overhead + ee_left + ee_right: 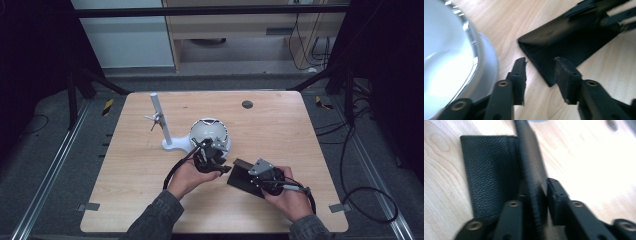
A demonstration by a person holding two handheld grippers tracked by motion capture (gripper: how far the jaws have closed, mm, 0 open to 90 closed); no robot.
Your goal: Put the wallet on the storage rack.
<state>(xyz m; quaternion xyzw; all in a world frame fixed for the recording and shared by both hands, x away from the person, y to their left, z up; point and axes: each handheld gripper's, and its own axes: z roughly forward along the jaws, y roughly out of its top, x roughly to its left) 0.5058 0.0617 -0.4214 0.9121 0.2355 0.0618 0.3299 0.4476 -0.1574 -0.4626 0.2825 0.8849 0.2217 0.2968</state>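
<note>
Light wooden table (pixel 280 130), dark room around. Black textured leather wallet (pixel 489 170) lies near front edge, beside white bowl (pixel 210 131). Right gripper (pixel 541 195) pinches raised flap, probably to open it. Left gripper (pixel 540 75) part open, empty, just before wallet corner.

Left gripper (pixel 540 72) jaws apart, right gripper (pixel 537 195) jaws clamped

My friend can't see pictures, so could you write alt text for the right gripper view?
The right tool pinches the raised flap of a black textured leather wallet, one jaw on each side of it. The rest of the wallet lies flat on a pale wooden table.
</note>
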